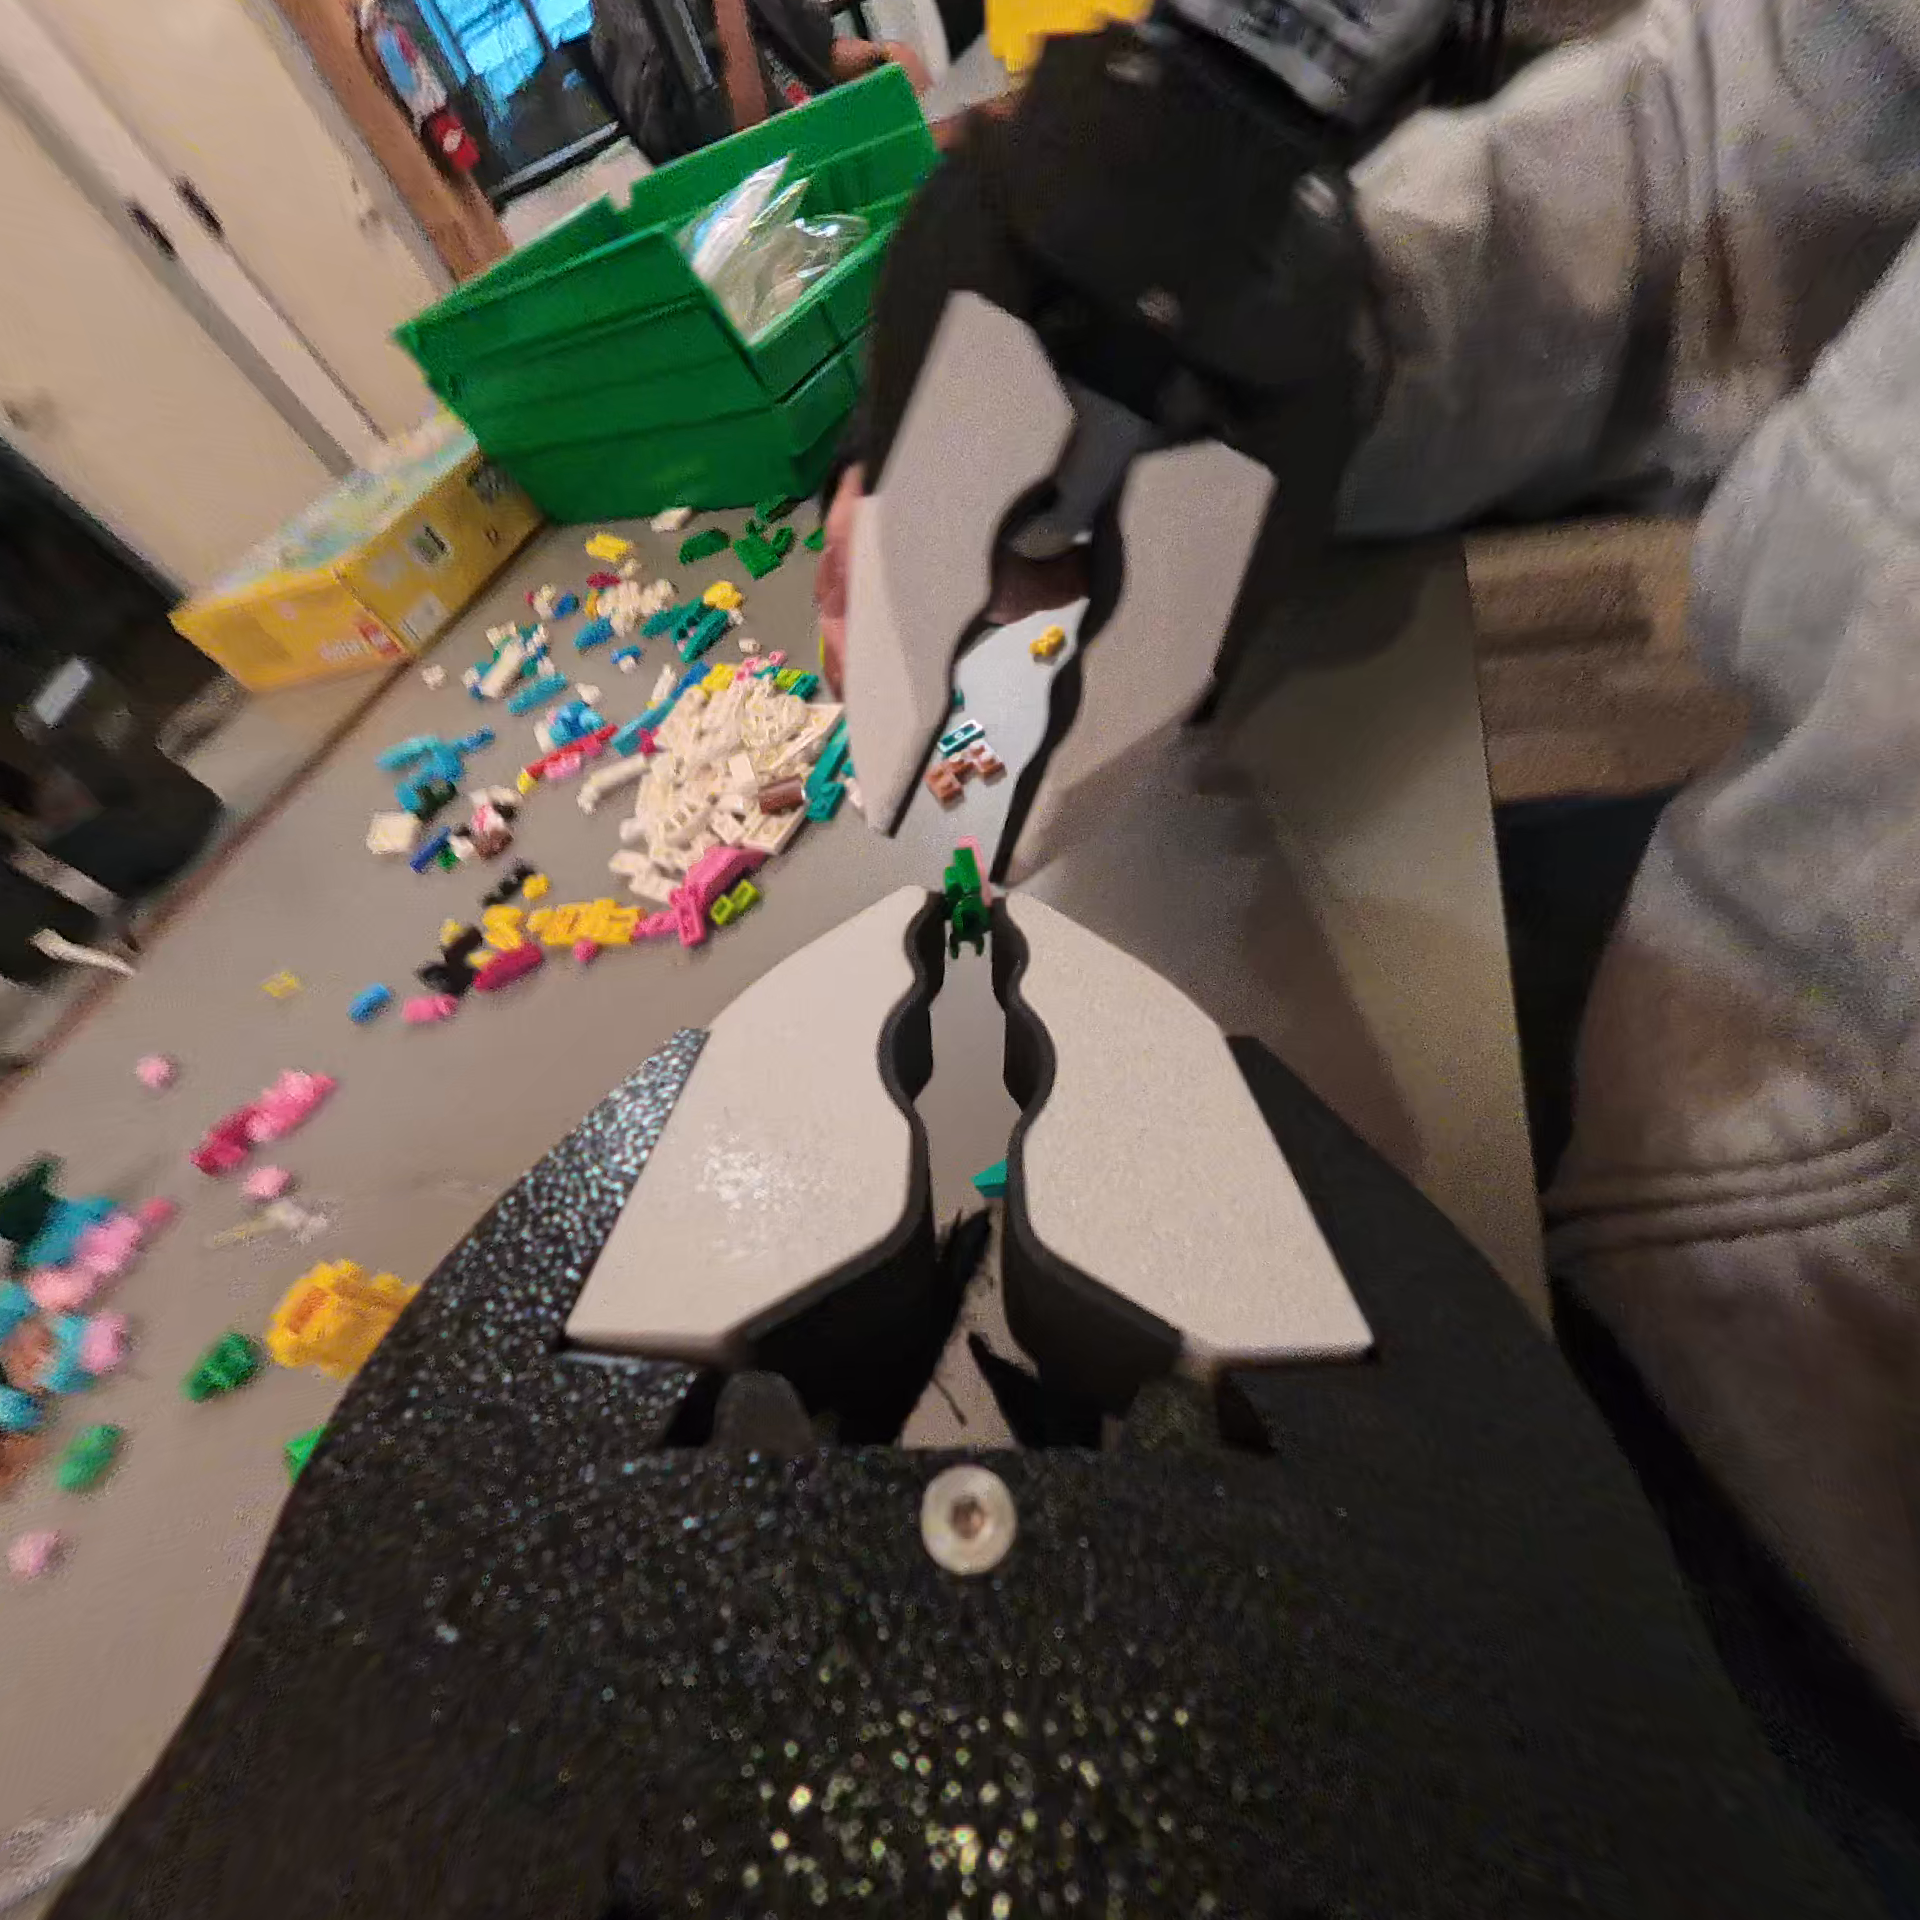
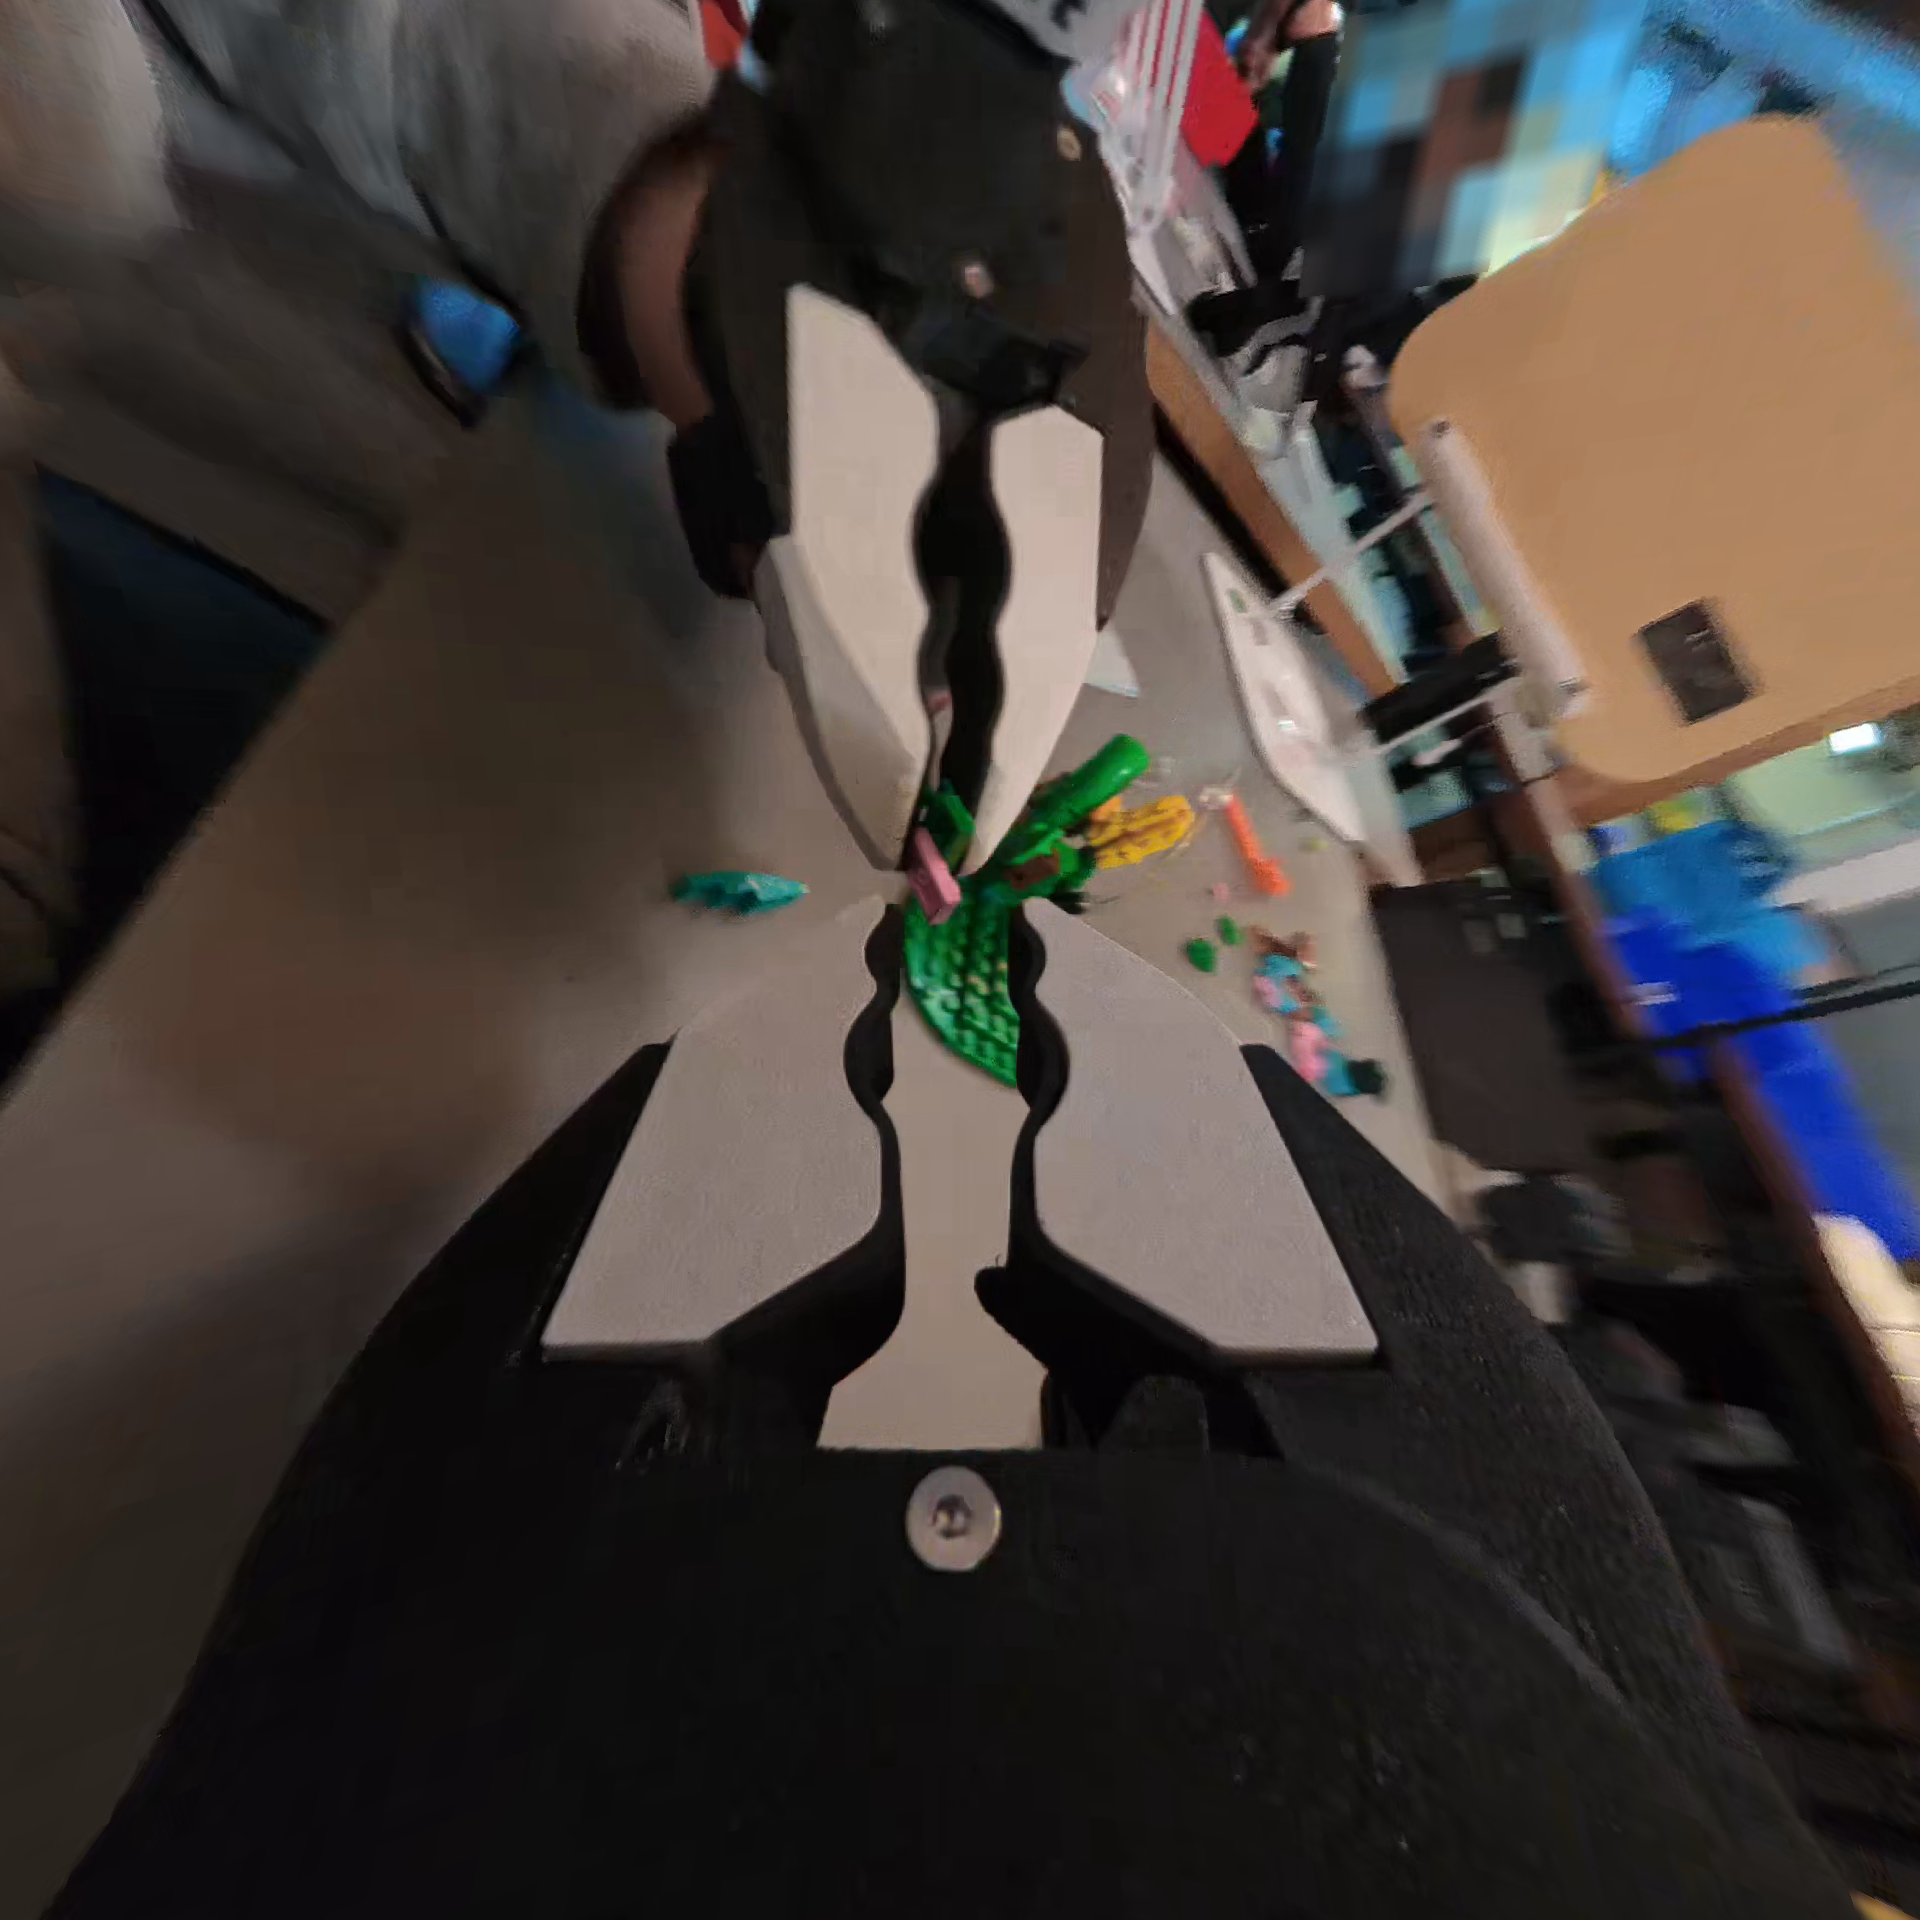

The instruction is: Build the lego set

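I had a grey table (image 1: 1299,831) strewn with loose bricks (image 1: 717,769) under both tools, green bins (image 1: 623,364) at the far edge. My left gripper (image 1: 966,914) was pinched shut on a small green piece (image 1: 964,904) with a pink bit (image 2: 932,883) on its end, held above the table. My right gripper (image 2: 951,914) met it tip to tip, jaws slightly apart, gripping nothing. With only 1 narrow pinch, I judged a nudge from the right tips could twist the piece loose, dropping it onto the green plate (image 2: 966,997).
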The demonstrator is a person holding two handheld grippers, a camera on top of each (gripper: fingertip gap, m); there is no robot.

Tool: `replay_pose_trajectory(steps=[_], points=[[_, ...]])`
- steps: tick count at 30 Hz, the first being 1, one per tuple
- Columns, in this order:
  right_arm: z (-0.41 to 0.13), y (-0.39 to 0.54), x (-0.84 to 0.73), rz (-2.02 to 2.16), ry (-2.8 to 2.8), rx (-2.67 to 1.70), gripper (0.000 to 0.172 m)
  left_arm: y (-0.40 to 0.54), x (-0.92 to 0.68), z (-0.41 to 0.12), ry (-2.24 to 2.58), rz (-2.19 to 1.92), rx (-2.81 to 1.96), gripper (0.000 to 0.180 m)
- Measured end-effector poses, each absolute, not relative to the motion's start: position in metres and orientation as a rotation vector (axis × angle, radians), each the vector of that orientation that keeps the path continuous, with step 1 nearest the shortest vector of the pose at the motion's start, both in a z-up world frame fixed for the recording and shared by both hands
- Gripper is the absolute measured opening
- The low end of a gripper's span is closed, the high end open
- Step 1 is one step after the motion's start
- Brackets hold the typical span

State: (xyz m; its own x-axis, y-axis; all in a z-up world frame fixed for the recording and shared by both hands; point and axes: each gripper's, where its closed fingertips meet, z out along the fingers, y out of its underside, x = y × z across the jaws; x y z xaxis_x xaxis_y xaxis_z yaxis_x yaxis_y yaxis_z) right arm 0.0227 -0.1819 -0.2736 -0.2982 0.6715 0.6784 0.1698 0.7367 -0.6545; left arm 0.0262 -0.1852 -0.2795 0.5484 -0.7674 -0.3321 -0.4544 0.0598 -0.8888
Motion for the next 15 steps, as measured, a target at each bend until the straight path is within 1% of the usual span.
replay_pose_trajectory(steps=[2,4,11,12,15], points=[[-0.273,-0.186,0.026,0.708,-1.870,-0.719,0.015,-0.190,0.029,-0.280,1.153,-0.221,-1.499,0.009],[-0.275,-0.192,0.030,0.785,-1.913,-0.732,0.009,-0.192,0.032,-0.282,1.203,-0.164,-1.462,0.009],[-0.284,-0.201,0.032,0.824,-1.990,-0.752,0.007,-0.197,0.036,-0.284,1.235,-0.176,-1.424,0.009],[-0.285,-0.201,0.032,0.820,-1.990,-0.748,0.004,-0.198,0.037,-0.284,1.237,-0.178,-1.421,0.009],[-0.285,-0.200,0.031,0.828,-1.975,-0.752,0.003,-0.196,0.036,-0.284,1.204,-0.185,-1.435,0.009]])
